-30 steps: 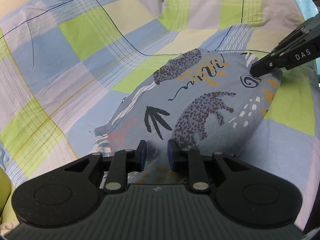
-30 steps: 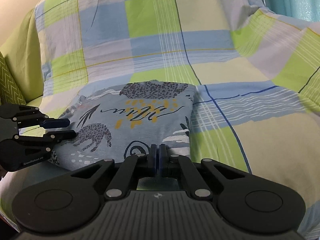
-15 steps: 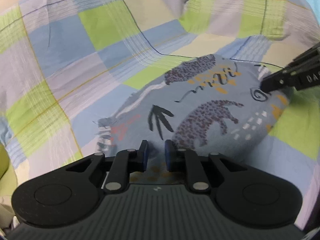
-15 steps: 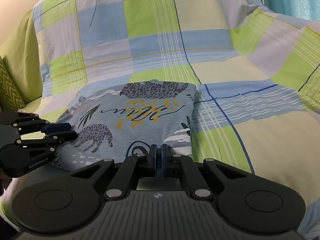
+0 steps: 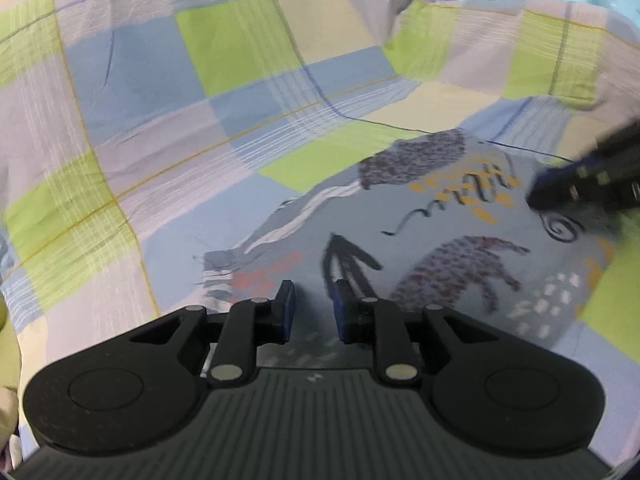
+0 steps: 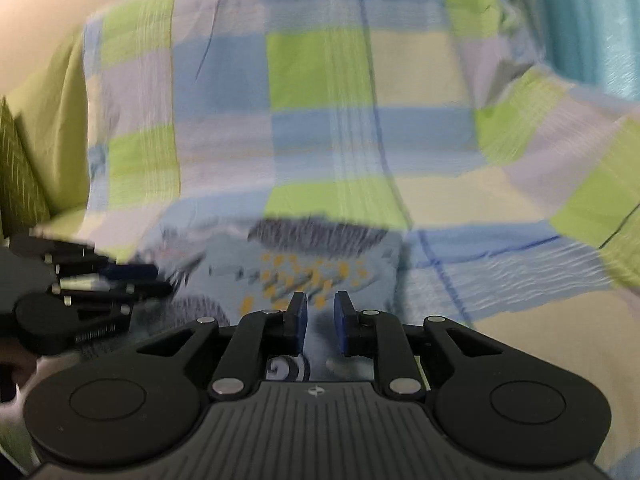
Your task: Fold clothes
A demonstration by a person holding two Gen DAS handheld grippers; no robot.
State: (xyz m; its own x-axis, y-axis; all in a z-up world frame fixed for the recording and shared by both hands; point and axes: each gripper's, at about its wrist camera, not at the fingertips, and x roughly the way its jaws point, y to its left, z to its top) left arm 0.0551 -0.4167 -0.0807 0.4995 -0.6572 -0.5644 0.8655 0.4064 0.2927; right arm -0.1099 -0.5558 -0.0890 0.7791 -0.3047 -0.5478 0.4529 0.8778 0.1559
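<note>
Both pairs of fingers stand parted with nothing between their blue pads. On the left gripper (image 5: pixel 312 312) the gap is clear, and through it the printed cloth shows; the pads hang just over the near edge of the garment (image 5: pixel 440 240), and whether they touch it cannot be told. The right gripper (image 6: pixel 319 320) likewise has its jaws apart, with the garment (image 6: pixel 304 264) showing between and below them, a dark spiral of the print just under the gap. The garment is a pale blue piece printed with spotted animals, a black arrow, a black scribble and orange dashes, folded into a compact flat shape and lying on the sheet (image 5: pixel 200 112), a checked cover of green, blue, lilac and cream squares that drapes up behind it. In the left wrist view the right gripper (image 5: pixel 580 184) reaches in from the right edge, its dark tip over the far right part of the garment near the spiral; it is blurred. In the right wrist view the left gripper (image 6: pixel 132 280) comes in from the left edge at the garment's left side, also blurred, its two fingers apart. A green cushion (image 6: pixel 44 128) sits at the far left beside the sheet, and a teal curtain (image 6: pixel 592 20) hangs at the upper right. Much of the right wrist view is smeared.
</note>
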